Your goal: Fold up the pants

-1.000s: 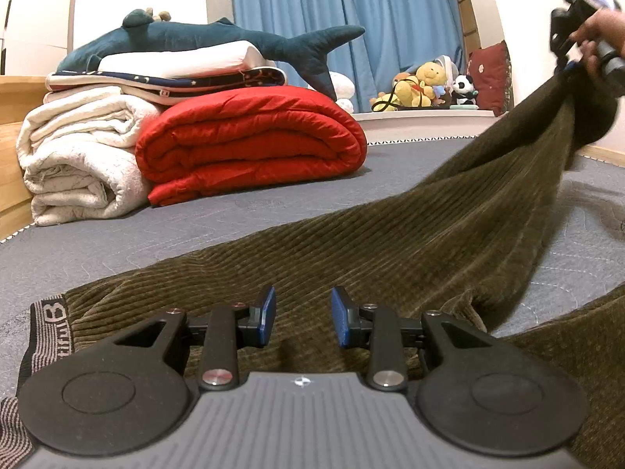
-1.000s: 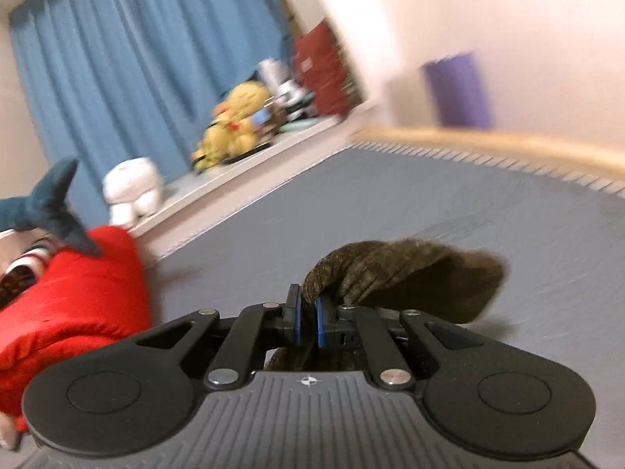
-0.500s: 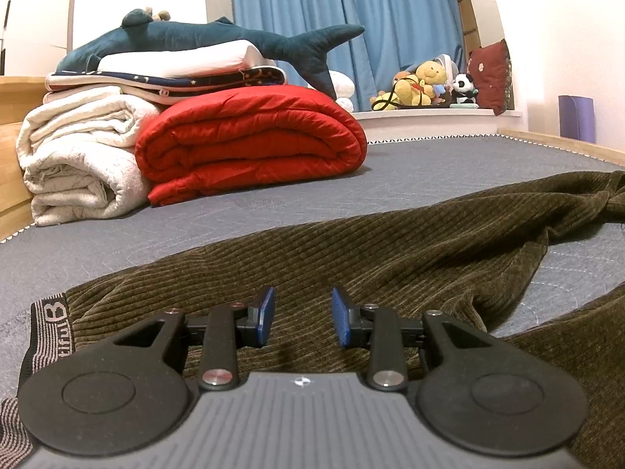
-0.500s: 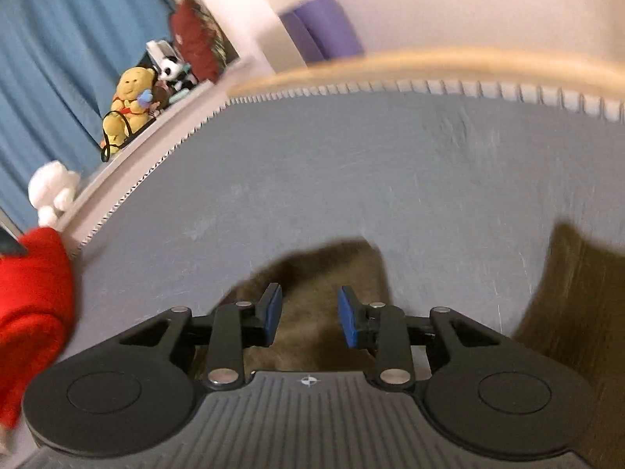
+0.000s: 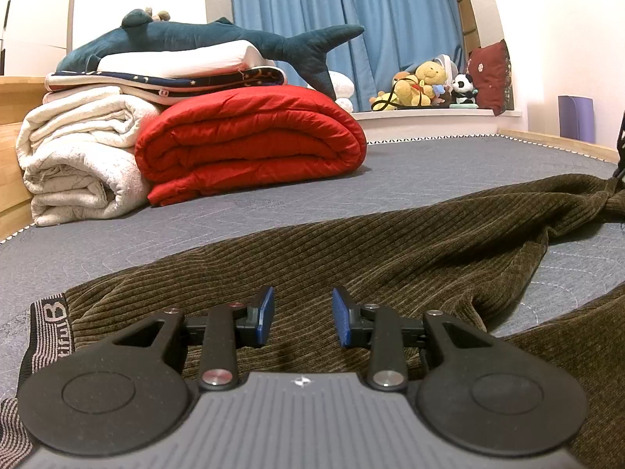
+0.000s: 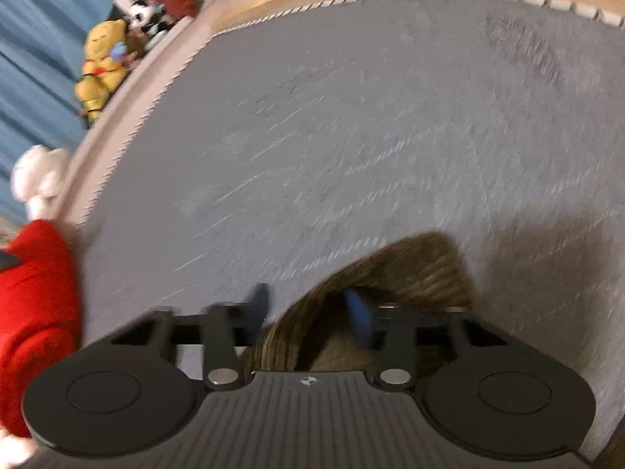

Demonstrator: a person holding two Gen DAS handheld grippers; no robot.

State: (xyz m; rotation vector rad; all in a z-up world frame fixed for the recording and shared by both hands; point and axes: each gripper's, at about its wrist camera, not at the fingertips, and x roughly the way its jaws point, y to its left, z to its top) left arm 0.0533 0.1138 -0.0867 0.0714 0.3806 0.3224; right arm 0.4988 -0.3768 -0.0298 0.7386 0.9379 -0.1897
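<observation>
**Brown ribbed corduroy pants (image 5: 390, 258) spread on the grey quilted mattress (image 5: 429, 172)**

The left gripper (image 5: 300, 301) points slightly downward, low above the upper part of the pants, near the black waistband with white letters (image 5: 50, 320). Its blue-padded fingers (image 5: 265, 312) are released and stand apart. Cloth lies below and in front of them, and nothing is grasped. The right gripper (image 6: 308, 297) is tilted steeply down toward the bed, and its picture is blurred. Its fingers are apart and closing. The end of one pant leg (image 6: 410, 269) lies between them, but they do not yet press on it.
</observation>
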